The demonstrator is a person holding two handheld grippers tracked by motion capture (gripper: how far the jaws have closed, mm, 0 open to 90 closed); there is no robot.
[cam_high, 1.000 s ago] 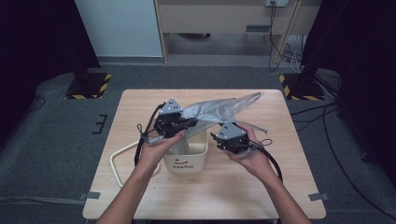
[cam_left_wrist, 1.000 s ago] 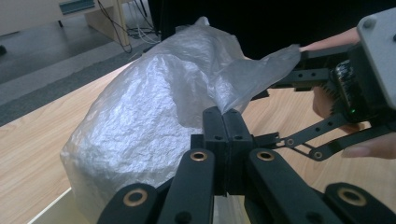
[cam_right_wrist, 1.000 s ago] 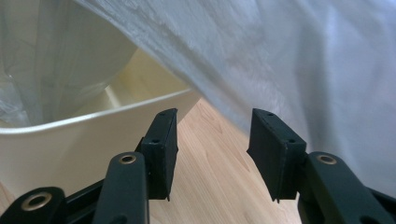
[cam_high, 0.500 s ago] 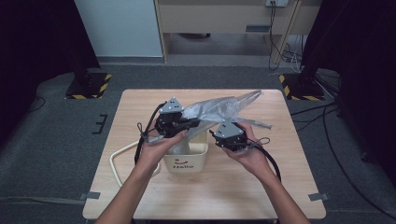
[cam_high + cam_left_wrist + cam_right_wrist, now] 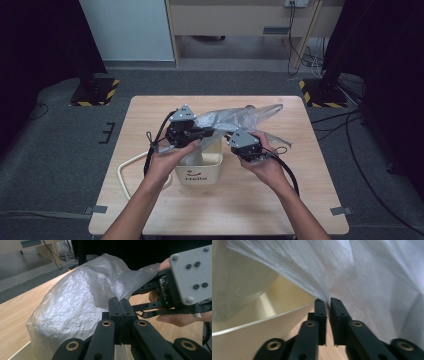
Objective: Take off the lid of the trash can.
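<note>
Left tongs point(image 5: 119, 305) pinching the plastic bag point(image 5: 80, 307) fully closed. Right tongs point(image 5: 327, 305), just closing, nipping the bag's edge beside the cream bin point(image 5: 262, 327) on the tabletop point(image 5: 260, 200).

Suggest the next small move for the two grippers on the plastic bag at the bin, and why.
Probably draw the right gripper outward, spreading the plastic bag over the bin's rim. Both grippers pinch the film: the left gripper's jaws are shut on it, the right's have just closed on it beside the rim, and most of the bag lies bunched outside.
</note>
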